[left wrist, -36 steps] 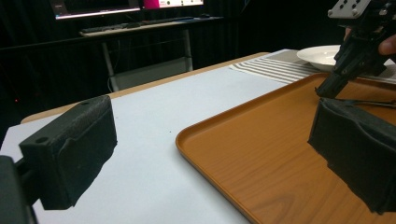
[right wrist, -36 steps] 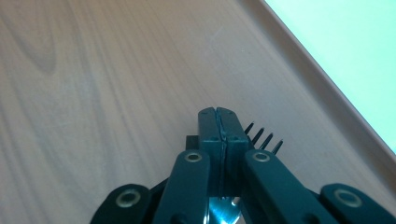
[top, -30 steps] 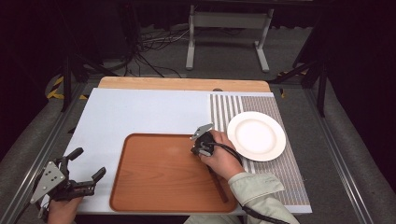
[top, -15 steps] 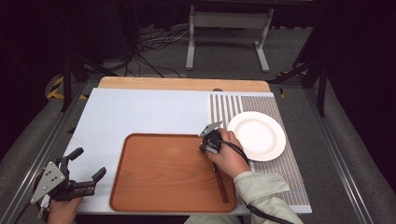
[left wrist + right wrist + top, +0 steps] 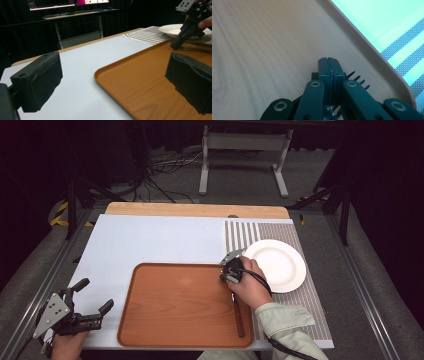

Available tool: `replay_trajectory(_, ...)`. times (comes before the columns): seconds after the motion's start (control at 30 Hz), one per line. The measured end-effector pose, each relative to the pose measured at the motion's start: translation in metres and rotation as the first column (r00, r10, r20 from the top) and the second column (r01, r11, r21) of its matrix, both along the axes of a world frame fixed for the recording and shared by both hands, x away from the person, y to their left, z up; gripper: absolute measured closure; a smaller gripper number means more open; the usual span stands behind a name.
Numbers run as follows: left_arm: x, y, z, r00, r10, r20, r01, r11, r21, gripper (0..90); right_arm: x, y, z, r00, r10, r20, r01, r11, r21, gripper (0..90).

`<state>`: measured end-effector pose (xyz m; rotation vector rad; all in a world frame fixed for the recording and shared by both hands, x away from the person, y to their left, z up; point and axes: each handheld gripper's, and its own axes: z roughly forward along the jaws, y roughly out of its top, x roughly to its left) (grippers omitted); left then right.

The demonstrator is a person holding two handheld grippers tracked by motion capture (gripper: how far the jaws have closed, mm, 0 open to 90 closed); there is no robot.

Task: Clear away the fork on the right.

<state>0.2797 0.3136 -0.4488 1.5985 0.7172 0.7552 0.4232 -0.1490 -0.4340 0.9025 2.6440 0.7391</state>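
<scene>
L gripper open, two black padded jaws at lower left & lower right of frame, nothing btwn them. Brown wooden tray runs from centre to lower right, rim corner mid-frame. Pale blue mat across centre-left. Upper right: other gripper, tips down on tray by a fork; white plate behind it on striped mat. Dark background w/ desk, upper left.

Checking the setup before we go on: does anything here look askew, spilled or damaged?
Nothing stands out. The fork lies inside the tray at its right edge, under the shut right gripper; the plate sits clean on the striped mat.
</scene>
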Motion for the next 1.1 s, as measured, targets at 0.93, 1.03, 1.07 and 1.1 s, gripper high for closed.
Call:
replay_trajectory(0.93,0.001,0.000,0.000,1.0000,-0.001,-0.002,0.001,1.0000,0.002,1.7,-0.005,-0.012,0.016,1.0000,0.001,-0.009,0.000,0.994,0.107,37.5)
replay_trajectory(1.03,0.000,0.000,0.000,1.0000,-0.002,-0.004,0.002,1.0000,0.004,1.7,-0.010,-0.012,0.024,0.9997,0.017,0.016,-0.019,0.990,0.141,26.6)
replay_trajectory(1.07,0.000,0.000,0.000,1.0000,-0.001,-0.003,0.001,1.0000,0.002,1.7,-0.013,-0.012,0.028,0.9994,0.025,0.022,-0.028,0.989,0.145,24.5)
replay_trajectory(1.1,0.000,0.000,0.000,1.0000,0.000,-0.002,0.000,1.0000,0.001,1.7,-0.014,-0.012,0.030,0.9990,0.037,0.025,-0.040,0.988,0.151,23.2)
